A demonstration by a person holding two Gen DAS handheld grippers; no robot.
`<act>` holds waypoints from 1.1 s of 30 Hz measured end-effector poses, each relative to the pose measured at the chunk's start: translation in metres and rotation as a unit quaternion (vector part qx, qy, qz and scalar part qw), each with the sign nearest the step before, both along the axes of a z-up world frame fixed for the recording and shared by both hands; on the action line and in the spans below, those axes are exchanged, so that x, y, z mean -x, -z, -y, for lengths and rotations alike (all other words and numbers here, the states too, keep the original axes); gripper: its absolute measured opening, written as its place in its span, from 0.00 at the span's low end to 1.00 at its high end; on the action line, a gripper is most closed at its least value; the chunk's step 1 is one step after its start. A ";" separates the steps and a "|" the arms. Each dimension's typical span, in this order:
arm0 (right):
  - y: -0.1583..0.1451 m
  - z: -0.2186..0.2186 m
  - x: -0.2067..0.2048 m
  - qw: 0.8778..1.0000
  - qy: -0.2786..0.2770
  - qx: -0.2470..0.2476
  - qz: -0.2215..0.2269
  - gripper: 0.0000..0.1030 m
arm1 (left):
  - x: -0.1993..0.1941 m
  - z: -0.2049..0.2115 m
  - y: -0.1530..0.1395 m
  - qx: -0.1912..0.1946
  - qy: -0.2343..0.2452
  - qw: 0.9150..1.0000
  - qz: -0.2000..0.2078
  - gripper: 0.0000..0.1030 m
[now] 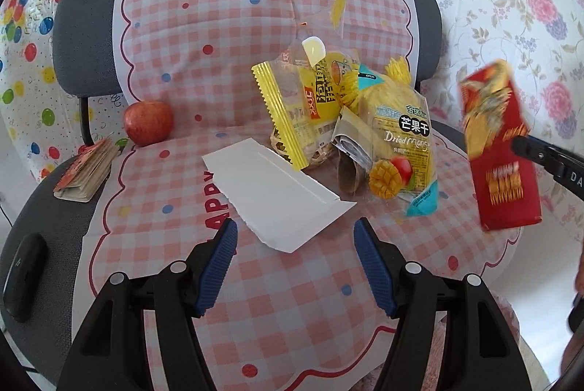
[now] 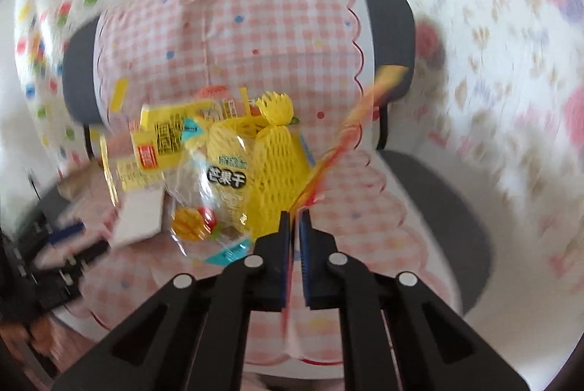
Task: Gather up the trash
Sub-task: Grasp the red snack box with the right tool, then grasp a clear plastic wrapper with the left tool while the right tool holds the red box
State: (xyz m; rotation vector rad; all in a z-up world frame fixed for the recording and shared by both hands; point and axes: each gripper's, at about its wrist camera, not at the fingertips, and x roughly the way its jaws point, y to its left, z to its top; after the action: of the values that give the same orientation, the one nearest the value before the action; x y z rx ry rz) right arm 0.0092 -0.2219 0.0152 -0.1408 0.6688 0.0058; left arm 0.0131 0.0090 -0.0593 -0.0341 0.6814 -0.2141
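Note:
A clear plastic bag point(image 1: 328, 37) stands on the chair seat, holding a yellow snack wrapper point(image 1: 292, 113), a dried mango packet point(image 1: 401, 143) and yellow foam netting point(image 1: 399, 68). A white paper envelope point(image 1: 277, 194) lies flat in front of it. My left gripper point(image 1: 295, 241) is open just before the envelope. My right gripper point(image 2: 295, 219) is shut on a red packet point(image 1: 500, 150), held in the air right of the bag; the packet shows edge-on in the right wrist view point(image 2: 343, 143). The bag's mango packet point(image 2: 215, 183) lies left of it.
A red apple point(image 1: 148, 123) and a small worn booklet point(image 1: 85, 172) sit at the seat's left. A black device point(image 1: 23, 276) lies on the grey chair edge. The pink checked cloth point(image 1: 204, 26) covers the chair. Patterned sheets hang behind.

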 end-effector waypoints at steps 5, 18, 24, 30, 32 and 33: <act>0.028 -0.008 -0.008 0.998 -0.019 0.033 -0.051 0.05 | 0.001 0.002 0.002 0.005 0.007 1.000 -0.006 0.65; 0.031 0.034 -0.001 0.996 0.011 -0.086 -0.011 0.01 | -0.036 0.061 0.002 0.014 0.070 0.997 -0.013 0.66; 0.038 0.049 -0.007 0.991 0.006 -0.131 -0.023 0.01 | -0.072 0.088 0.011 0.002 0.071 0.997 -0.040 0.70; 0.043 0.057 -0.007 0.988 0.001 -0.152 -0.027 0.01 | -0.090 0.094 0.019 0.016 0.071 0.995 -0.069 0.61; 0.043 0.057 -0.006 0.988 -0.001 -0.152 -0.027 0.01 | -0.088 0.098 0.018 0.010 0.072 0.995 -0.067 0.46; 0.043 0.056 -0.006 0.988 -0.002 -0.151 -0.027 0.02 | -0.086 0.100 0.017 0.005 0.071 0.996 -0.062 0.38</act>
State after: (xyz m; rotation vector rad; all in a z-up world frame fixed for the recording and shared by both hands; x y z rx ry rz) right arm 0.0149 -0.2778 -0.0278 0.1502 0.7133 0.1138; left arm 0.0985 -0.0911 -0.0762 -0.0078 0.8085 -0.3533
